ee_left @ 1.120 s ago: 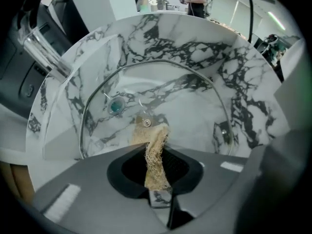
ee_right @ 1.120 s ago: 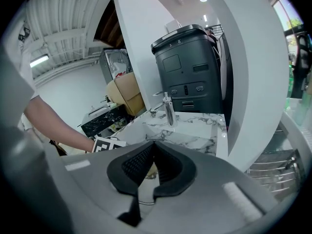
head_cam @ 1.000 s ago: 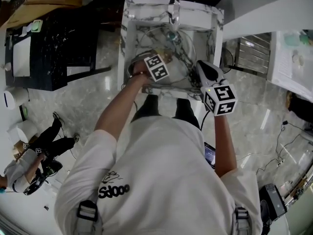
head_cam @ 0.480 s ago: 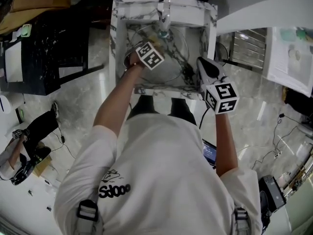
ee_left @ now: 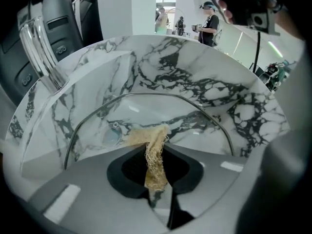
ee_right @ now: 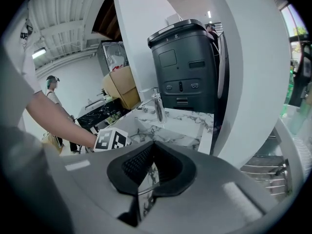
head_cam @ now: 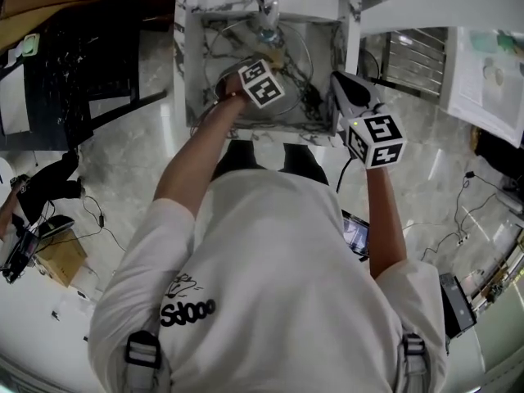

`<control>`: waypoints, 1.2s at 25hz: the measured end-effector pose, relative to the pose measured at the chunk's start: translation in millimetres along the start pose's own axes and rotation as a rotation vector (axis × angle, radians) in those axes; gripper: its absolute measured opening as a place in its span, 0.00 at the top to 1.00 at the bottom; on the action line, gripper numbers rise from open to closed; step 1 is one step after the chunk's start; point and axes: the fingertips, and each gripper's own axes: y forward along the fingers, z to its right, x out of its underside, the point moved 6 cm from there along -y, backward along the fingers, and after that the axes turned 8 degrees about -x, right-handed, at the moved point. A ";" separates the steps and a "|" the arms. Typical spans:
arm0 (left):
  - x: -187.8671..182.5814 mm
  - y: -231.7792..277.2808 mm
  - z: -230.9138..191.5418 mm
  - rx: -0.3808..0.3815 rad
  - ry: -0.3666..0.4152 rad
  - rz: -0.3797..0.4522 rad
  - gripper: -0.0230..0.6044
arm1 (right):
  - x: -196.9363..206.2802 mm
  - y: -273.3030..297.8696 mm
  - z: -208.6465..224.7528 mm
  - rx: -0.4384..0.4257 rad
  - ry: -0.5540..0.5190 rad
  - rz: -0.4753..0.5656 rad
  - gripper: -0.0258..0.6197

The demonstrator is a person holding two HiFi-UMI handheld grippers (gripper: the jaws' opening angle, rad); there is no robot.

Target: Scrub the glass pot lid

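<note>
Glass pot lid (ee_left: 161, 112) stood tilted in the marble sink (ee_left: 209, 62), its rim pinched by the right claw (ee_right: 151, 152). Left claw (ee_left: 156, 147), clamped on a fibrous scrubber (ee_left: 141, 135), pressed it against the glass. Scrubbing looked under way, with rinsing apparently left.

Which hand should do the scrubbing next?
Left. The left tool pinches the scrubber against the glass lid in the sink; the right tool seems only to steady the lid's rim.
</note>
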 end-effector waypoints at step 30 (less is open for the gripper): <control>-22.6 -24.3 73.4 0.393 -0.106 0.069 0.87 | 32.6 -39.1 -46.2 0.057 -0.015 0.031 0.96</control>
